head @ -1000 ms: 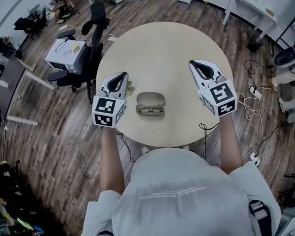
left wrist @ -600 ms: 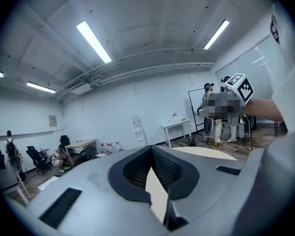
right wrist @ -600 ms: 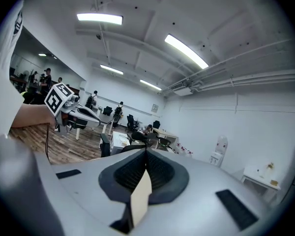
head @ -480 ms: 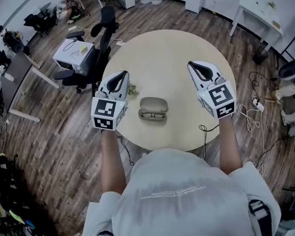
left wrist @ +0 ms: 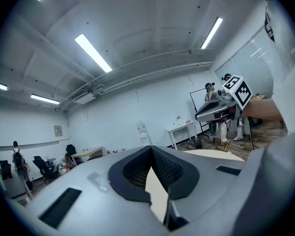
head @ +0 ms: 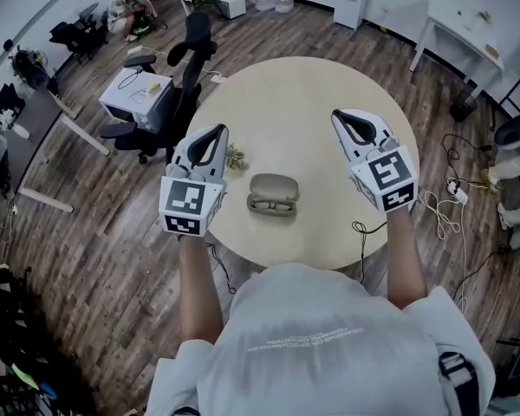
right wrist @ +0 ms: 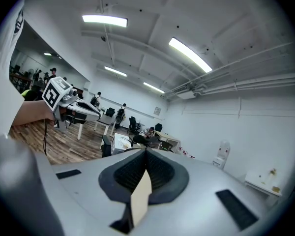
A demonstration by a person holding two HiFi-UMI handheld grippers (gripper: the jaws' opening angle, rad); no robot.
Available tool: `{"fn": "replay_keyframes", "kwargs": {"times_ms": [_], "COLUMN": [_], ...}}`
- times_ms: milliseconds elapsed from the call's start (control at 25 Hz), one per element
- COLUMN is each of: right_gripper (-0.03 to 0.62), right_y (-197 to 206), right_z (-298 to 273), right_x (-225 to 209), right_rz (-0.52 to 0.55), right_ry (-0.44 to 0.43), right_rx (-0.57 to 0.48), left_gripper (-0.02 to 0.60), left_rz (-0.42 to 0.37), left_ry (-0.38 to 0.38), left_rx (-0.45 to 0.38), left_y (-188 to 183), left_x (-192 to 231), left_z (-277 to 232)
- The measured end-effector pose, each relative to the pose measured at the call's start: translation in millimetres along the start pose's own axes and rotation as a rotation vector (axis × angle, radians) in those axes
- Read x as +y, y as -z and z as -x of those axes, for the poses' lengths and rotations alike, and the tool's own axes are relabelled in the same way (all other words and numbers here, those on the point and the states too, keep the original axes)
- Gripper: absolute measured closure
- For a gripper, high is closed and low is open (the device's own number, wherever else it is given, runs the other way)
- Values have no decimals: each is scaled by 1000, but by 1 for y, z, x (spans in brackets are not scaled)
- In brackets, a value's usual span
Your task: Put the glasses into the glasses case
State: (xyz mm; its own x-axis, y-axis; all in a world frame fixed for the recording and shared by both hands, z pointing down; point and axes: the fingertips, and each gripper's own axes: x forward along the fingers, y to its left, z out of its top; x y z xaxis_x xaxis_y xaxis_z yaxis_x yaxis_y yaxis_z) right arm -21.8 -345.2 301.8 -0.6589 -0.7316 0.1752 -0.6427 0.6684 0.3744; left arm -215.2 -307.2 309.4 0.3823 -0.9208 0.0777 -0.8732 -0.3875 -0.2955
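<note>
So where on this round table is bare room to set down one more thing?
The far half of the table, beyond the glasses case, is bare. So is the stretch between the case and the right gripper. The left is tighter: a small greenish object lies by the left gripper, near the case.

The view drifts: the bench (head: 303, 102) and the glasses case (head: 272, 195) slide lower in frame, and a small greenish object (head: 235, 157) comes clear beside the left tool (head: 211, 139).

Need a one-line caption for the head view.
Shut and empty, the left gripper and right gripper flank the open glasses case on the round table, glasses lying inside.
</note>
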Motion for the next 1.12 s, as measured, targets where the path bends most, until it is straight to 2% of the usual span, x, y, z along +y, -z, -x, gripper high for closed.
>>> {"fn": "replay_keyframes", "kwargs": {"times_ms": [240, 1120], "right_gripper": [592, 592], "right_y": [-7, 1], "right_z": [1, 3], "right_x": [5, 17], "right_rz": [6, 8], "right_ry": [-5, -33], "right_rx": [-4, 10], "left_gripper": [569, 568], "left_rz": [-34, -16], "left_ry": [5, 24], "left_rx": [-24, 13], "left_y": [-11, 4], "left_x": [-4, -12], "left_z": [6, 10]}}
